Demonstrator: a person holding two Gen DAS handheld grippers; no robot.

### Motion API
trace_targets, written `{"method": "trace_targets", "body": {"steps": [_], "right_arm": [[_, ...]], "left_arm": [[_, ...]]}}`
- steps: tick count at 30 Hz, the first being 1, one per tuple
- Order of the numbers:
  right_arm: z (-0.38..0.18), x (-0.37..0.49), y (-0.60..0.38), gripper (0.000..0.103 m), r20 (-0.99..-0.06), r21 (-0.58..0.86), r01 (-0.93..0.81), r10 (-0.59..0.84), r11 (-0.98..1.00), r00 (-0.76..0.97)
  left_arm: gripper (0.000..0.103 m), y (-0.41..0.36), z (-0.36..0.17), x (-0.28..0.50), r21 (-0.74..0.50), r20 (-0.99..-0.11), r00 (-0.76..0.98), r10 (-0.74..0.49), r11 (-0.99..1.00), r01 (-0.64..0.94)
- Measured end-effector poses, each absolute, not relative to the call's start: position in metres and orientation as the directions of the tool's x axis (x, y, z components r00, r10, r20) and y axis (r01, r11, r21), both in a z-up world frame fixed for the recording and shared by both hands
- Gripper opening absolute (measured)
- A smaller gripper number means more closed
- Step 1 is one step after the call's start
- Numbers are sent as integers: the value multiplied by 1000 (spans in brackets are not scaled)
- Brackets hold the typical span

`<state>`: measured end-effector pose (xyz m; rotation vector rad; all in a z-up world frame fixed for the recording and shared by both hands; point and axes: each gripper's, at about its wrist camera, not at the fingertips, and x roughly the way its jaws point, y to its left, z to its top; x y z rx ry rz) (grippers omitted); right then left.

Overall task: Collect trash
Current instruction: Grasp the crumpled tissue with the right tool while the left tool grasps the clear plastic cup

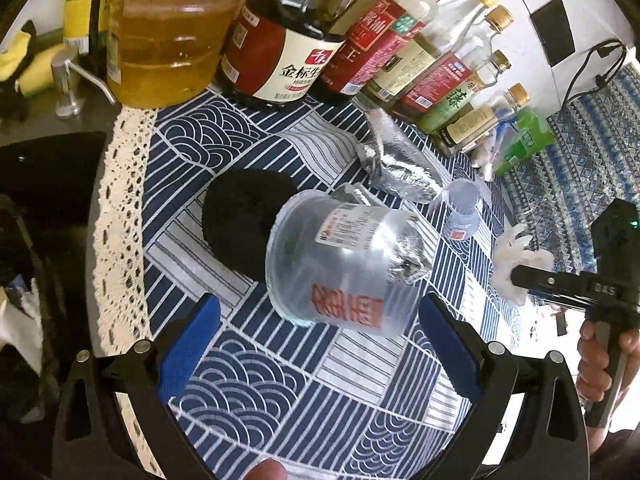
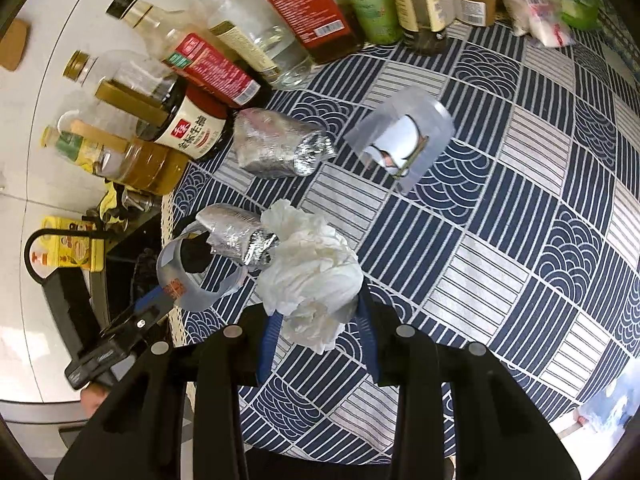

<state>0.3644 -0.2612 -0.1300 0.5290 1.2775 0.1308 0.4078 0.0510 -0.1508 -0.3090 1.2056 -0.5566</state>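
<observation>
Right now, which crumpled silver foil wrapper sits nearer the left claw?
The crumpled silver foil wrapper touching the clear plastic cup with red print; the other foil wrapper lies farther back, near the bottles.

Glossy clear plastic cup [image 1: 340, 264], crinkled shiny foil wrapper [image 2: 276, 148], soft white tissue [image 2: 312, 276].

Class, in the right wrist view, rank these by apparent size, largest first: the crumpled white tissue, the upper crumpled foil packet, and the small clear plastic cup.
1. Crumpled white tissue, though it is nearest the camera, held in the right tool.
2. Upper crumpled foil packet and small clear plastic cup: look alike, unranked.
</observation>
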Motion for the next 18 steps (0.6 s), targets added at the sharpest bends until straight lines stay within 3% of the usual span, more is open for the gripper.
{"method": "trace_targets", "body": {"steps": [7, 13, 16, 18], "right_arm": [[-127, 370, -247, 36, -898, 393, 143, 345, 908, 274], [-126, 371, -242, 36, -904, 375, 116, 335, 920, 266], [-124, 370, -239, 36, -904, 372, 103, 335, 923, 266], [-124, 369, -237, 36, -903, 374, 98, 338, 922, 264]], "left_arm": [[96, 56, -173, 416, -680, -671, 203, -713, 701, 216], [95, 56, -172, 415, -713, -624, 231, -746, 665, 220], [81, 59, -172, 414, -710, -632, 244, -736, 676, 199], [61, 61, -173, 413, -714, -630, 242, -738, 673, 193]]}}
